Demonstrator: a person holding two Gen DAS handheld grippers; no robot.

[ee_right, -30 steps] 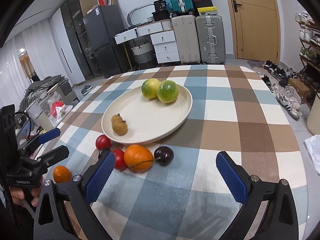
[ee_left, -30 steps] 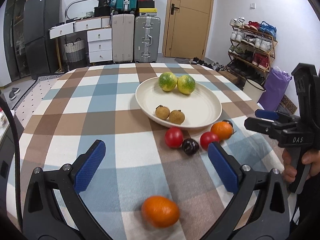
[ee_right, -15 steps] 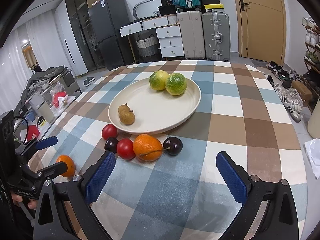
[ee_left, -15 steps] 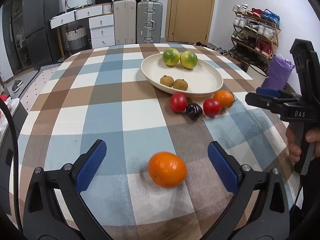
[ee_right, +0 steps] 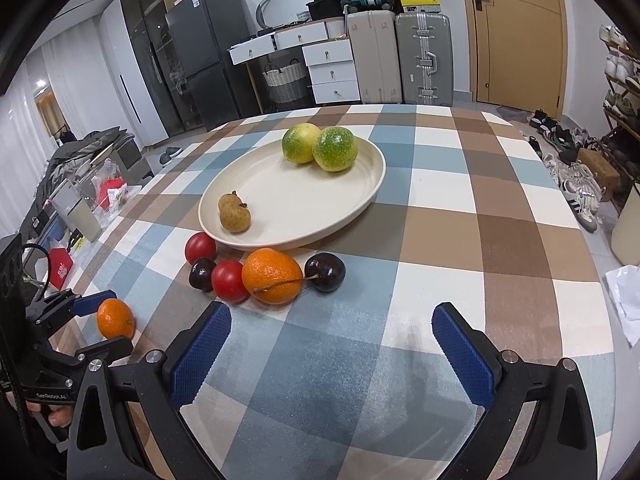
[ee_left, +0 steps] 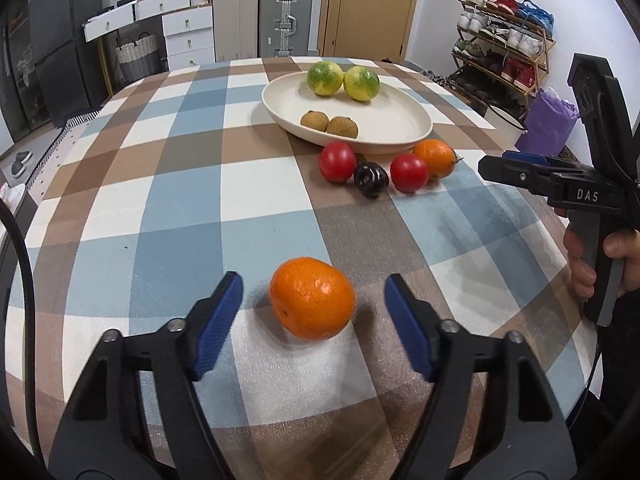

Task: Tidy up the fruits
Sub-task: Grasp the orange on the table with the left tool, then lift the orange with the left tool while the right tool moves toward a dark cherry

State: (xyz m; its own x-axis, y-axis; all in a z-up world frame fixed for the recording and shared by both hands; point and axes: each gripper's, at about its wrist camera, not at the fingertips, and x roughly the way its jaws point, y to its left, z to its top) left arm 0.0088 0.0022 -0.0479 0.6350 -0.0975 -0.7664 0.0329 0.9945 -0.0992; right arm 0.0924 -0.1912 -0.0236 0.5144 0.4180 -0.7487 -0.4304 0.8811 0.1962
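Observation:
A lone orange lies on the checked tablecloth near the front edge. My left gripper straddles it and its jaws are closing; a gap still shows on each side between the blue pads and the peel. The right wrist view shows the same orange between the left gripper's fingers. My right gripper is open over bare cloth, just short of a second orange. The cream plate holds two green-yellow fruits and two small brown fruits.
Two red tomatoes, a dark cherry and another cherry cluster in front of the plate. A person's hand holds the right gripper at the table's right edge. A shoe rack and a purple bag stand beyond.
The left gripper has come forward and down onto the lone orange, and its jaws have narrowed around it. The right gripper has stayed nearly still.

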